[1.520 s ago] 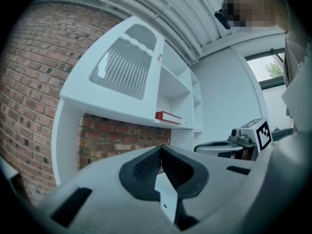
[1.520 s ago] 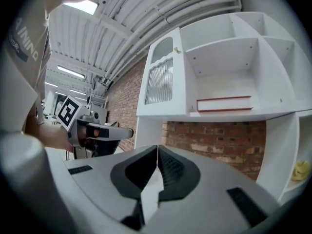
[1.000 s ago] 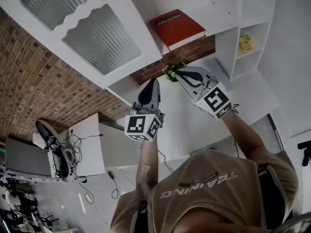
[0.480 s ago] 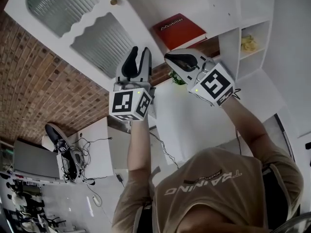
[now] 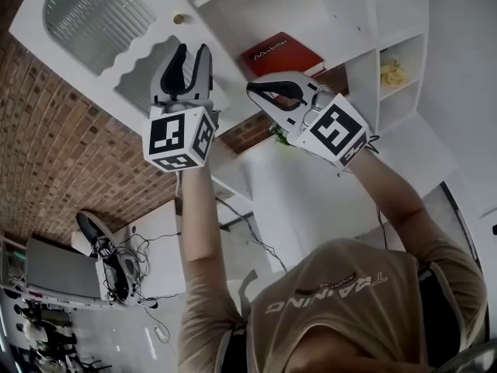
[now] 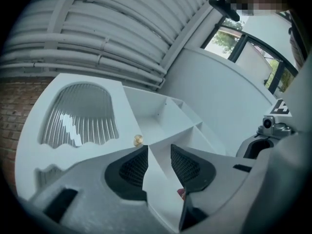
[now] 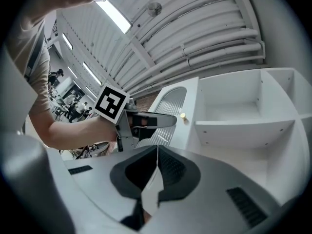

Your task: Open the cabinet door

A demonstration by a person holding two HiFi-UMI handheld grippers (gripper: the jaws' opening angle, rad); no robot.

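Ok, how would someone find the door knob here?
Start at the white wall cabinet against the brick wall. Its door has two ribbed glass panes. The knob sits on the frame beside them, the only small round gold thing on that white.

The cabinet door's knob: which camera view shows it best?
The left gripper view: the knob is nearest and clearest there, gold against the white door. The head view and the right gripper view show it only as a tiny, distant dot.
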